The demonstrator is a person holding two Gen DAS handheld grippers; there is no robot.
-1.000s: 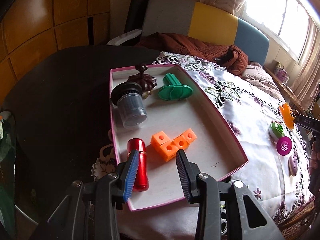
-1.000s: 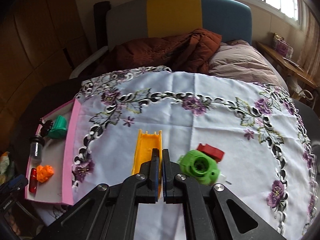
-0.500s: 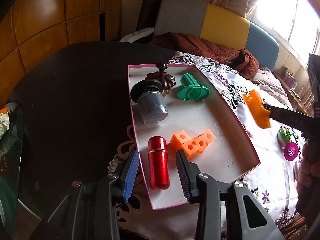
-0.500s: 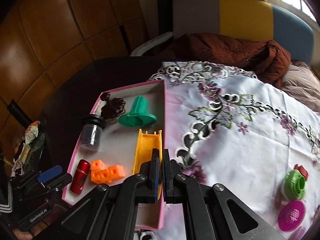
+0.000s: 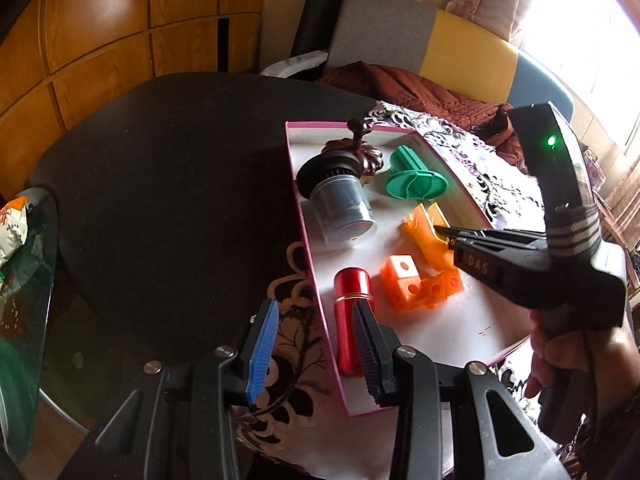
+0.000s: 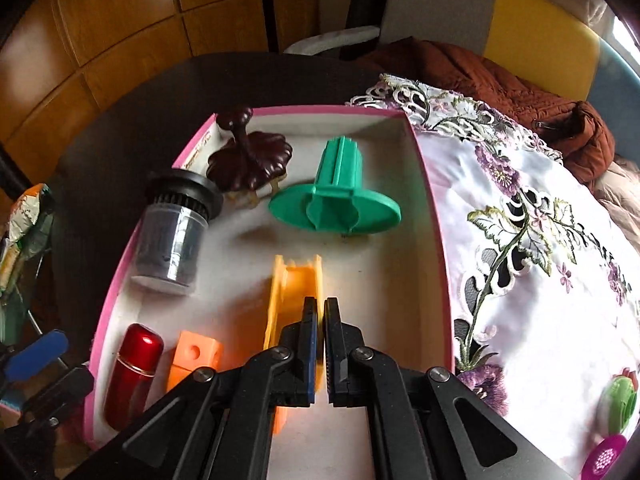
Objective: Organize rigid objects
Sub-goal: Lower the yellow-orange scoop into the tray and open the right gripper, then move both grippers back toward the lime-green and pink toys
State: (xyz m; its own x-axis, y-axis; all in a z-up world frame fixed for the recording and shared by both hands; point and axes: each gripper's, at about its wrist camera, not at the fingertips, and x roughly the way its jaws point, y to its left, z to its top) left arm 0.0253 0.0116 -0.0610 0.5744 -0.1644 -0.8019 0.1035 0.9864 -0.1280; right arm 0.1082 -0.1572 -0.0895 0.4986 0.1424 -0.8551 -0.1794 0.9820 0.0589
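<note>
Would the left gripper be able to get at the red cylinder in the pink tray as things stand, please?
Probably yes. The left gripper has open, empty jaws just short of the red cylinder, which lies unobstructed near the pink tray's corner.

Daylight pours in from the window [image 5: 592, 20] up at the far right, blown out to plain white in the left wrist view, and everything away from it falls off into gloom. The dark bench [image 5: 160, 184] on the far side of the pink tray [image 5: 308, 264] swallows nearly all detail. Inside the tray the jar [image 6: 176, 236] and the green piece [image 6: 340, 196] throw soft shadows away from the window. The red cylinder [image 5: 352, 320] carries a bright streak of glare. Both views bulge like a fishbowl, with black corners, and the wood panels [image 5: 120, 32] behind bend into curves. A green lamp [image 5: 551, 142] glows on the right tool's housing.
</note>
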